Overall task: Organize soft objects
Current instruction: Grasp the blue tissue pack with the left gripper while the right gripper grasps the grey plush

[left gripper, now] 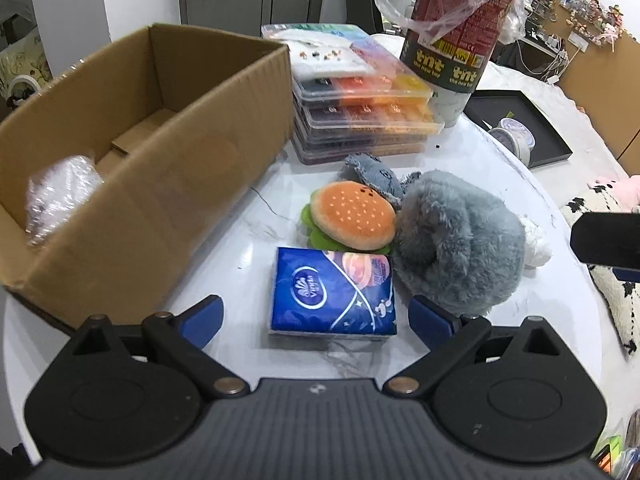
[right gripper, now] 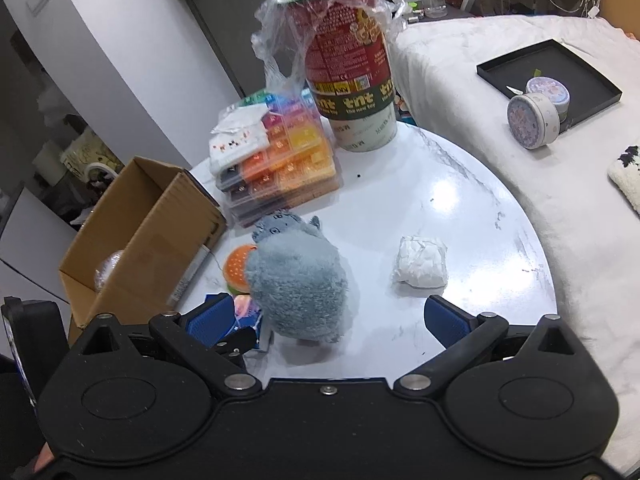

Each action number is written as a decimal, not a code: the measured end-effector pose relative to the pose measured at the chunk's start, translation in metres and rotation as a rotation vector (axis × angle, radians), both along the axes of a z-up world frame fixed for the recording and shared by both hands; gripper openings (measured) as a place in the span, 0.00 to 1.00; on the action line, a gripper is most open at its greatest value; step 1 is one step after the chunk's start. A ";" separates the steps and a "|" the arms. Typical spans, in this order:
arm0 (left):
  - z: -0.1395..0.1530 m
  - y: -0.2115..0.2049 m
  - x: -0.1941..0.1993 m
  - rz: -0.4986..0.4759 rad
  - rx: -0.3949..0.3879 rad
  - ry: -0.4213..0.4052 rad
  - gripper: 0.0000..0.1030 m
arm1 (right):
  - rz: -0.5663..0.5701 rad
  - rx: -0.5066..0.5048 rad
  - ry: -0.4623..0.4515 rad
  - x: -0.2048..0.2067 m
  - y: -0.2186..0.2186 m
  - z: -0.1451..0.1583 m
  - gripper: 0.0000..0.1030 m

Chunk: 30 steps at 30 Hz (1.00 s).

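A blue tissue pack (left gripper: 334, 292) lies on the white round table (left gripper: 248, 240), just ahead of my open left gripper (left gripper: 318, 320), between its blue fingertips. Behind it lie a plush burger (left gripper: 352, 216) and a grey furry plush (left gripper: 460, 236). An open cardboard box (left gripper: 132, 168) stands at the left with a clear plastic-wrapped bundle (left gripper: 60, 196) inside. My right gripper (right gripper: 328, 320) is open and empty, near the grey plush (right gripper: 300, 284). A white wrapped soft packet (right gripper: 420, 266) lies ahead of it to the right. The burger (right gripper: 238, 268) and the box (right gripper: 140, 232) show at its left.
A stack of clear bead cases (left gripper: 360, 96) and a tall tnt canister in a plastic bag (left gripper: 452, 40) stand at the table's back. A black tray (right gripper: 548, 76) with round tins (right gripper: 532, 120) lies on the white bed at the right.
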<state>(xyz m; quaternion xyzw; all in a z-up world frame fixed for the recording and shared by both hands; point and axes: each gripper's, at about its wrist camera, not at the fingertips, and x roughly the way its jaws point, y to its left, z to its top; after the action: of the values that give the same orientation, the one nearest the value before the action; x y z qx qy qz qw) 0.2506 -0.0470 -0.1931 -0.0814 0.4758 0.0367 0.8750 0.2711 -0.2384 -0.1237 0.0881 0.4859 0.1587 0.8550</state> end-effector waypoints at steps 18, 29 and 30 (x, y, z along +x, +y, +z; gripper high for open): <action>0.000 0.001 -0.005 0.026 -0.009 -0.003 0.69 | 0.069 -0.062 0.016 0.023 0.026 -0.013 0.99; 0.028 0.017 -0.015 0.047 -0.036 -0.022 0.69 | 0.131 -0.114 0.015 0.019 0.046 -0.018 0.98; 0.031 0.019 -0.016 0.048 -0.035 -0.026 0.69 | 0.133 -0.115 0.018 0.019 0.046 -0.018 0.97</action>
<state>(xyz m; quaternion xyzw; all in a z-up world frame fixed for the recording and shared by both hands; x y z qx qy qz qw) 0.2348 -0.0284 -0.1620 -0.1086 0.4631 0.0481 0.8783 0.2904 -0.1923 -0.1421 0.0080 0.5067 0.1860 0.8418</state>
